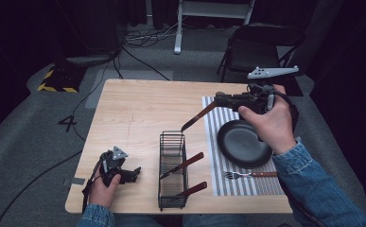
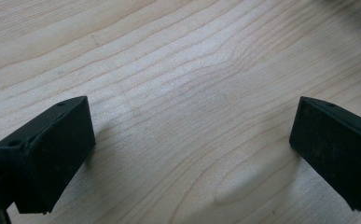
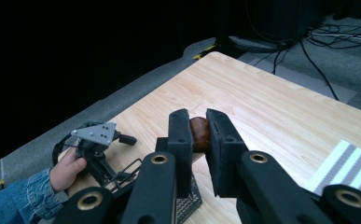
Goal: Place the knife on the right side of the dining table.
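Note:
My right gripper (image 1: 220, 100) is raised over the striped placemat's (image 1: 217, 156) far left corner. It is shut on the brown wooden handle of a utensil (image 1: 197, 117), whose dark end slants down toward the wire basket (image 1: 172, 142). The handle's tip (image 3: 199, 132) sits squeezed between the right gripper (image 3: 197, 122) jaws. Two more wooden-handled utensils (image 1: 184, 164) lie in the basket. My left gripper (image 1: 134, 173) rests near the table's front left, and in the left gripper view it (image 2: 192, 154) stands open over bare wood.
A black plate (image 1: 244, 142) lies on the placemat, with a fork (image 1: 247, 174) in front of it. The other hand and its gripper (image 3: 97, 140) sit beside the basket (image 3: 190, 203). A folding chair (image 1: 261, 47) stands behind the table (image 1: 138, 109).

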